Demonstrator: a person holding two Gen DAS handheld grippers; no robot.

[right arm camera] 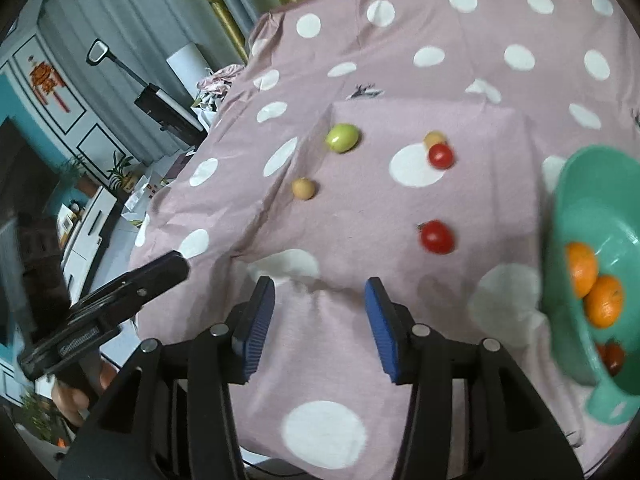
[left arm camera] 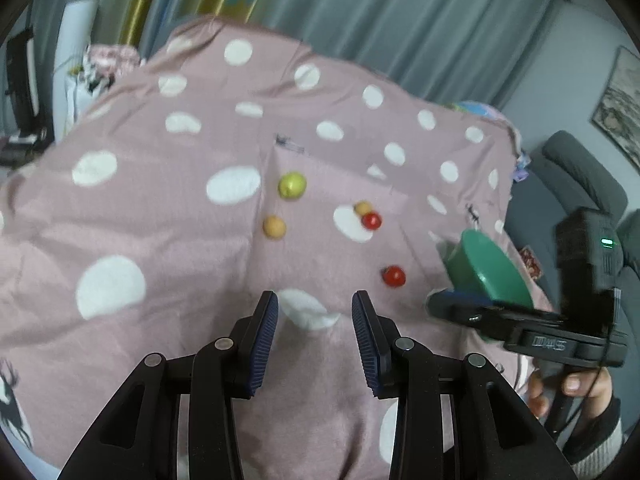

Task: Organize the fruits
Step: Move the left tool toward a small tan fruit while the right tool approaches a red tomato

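- On the pink cloth with white dots (right arm camera: 360, 208) lie five loose fruits, all apart from the green bowl (right arm camera: 576, 208) at the right side.
- The green fruit (right arm camera: 342, 137) sits farthest back, with a small tan fruit (right arm camera: 304, 189) nearer and to its left.
- A second tan fruit (right arm camera: 434, 138) touches a red tomato (right arm camera: 441, 156); both rest at the edge of a white dot.
- Another red tomato (right arm camera: 437, 237) lies alone, nearer the grippers and between the pair and the bowl.
- The bowl holds two oranges (right arm camera: 596, 292) side by side, with something red lower in it, too blurred to name.
- The left gripper (left arm camera: 315, 320) hangs over the cloth with its blue pads (left arm camera: 267, 332) spread and nothing between them, only cloth below.
- The right gripper (right arm camera: 320, 320) is likewise parted and empty, above bare cloth just short of the lone tomato.
- In the left wrist view the right gripper's black body lies in front of the bowl, with a hand (left arm camera: 572, 392) gripping its handle at the lower right.
- Grey curtains (left arm camera: 400, 20) hang behind the cloth.
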